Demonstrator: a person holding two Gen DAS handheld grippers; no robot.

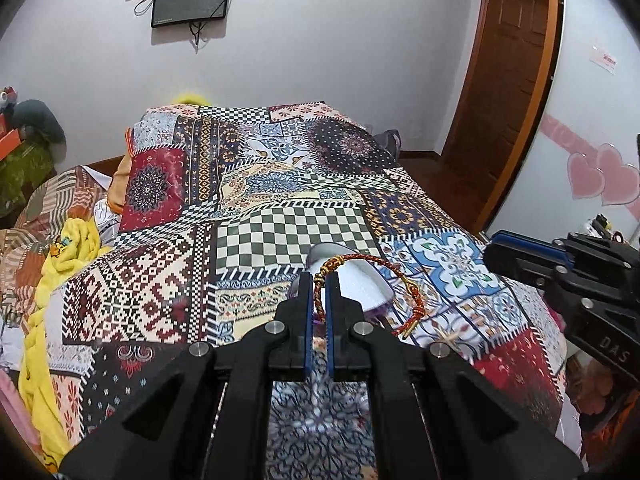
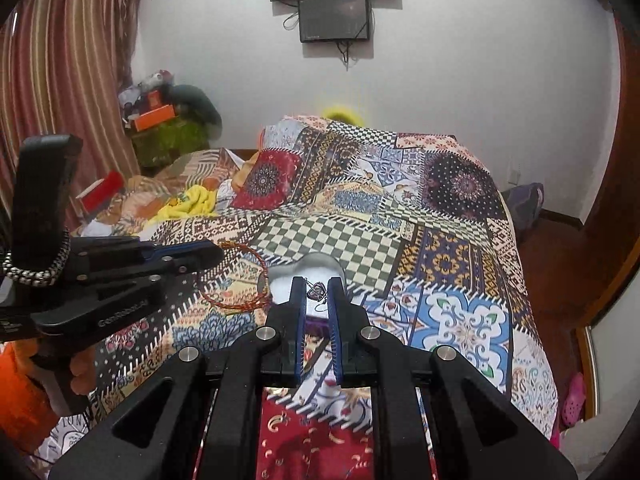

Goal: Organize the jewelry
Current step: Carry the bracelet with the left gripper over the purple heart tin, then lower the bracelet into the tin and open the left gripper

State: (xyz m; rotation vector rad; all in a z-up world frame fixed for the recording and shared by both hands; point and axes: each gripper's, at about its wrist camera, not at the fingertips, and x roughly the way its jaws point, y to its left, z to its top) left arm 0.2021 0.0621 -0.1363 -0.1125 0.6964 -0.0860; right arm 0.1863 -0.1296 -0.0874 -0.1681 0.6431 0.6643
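Note:
My left gripper (image 1: pixel 319 278) is shut on a red-and-gold braided bracelet (image 1: pixel 360 257), whose loop hangs off to the right of the fingers. Just beyond and below it a small white-lined box (image 1: pixel 362 286) with a purple outside lies open on the bed. My right gripper (image 2: pixel 317 282) is shut on a small silver heart pendant (image 2: pixel 318 290), held over the same box (image 2: pixel 280 282). In the right wrist view the left gripper (image 2: pixel 216 254) comes in from the left with the bracelet (image 2: pixel 262 262) dangling from it. The right gripper (image 1: pixel 494 250) shows at the right edge of the left wrist view.
A patchwork bedspread (image 1: pixel 280 236) covers the bed. Yellow cloth (image 1: pixel 76 248) and bedding lie bunched along its left side. A wooden door (image 1: pixel 508 80) stands to the right and two screens (image 2: pixel 334 16) hang on the far wall. A hand in an orange sleeve (image 2: pixel 80 372) holds the left gripper.

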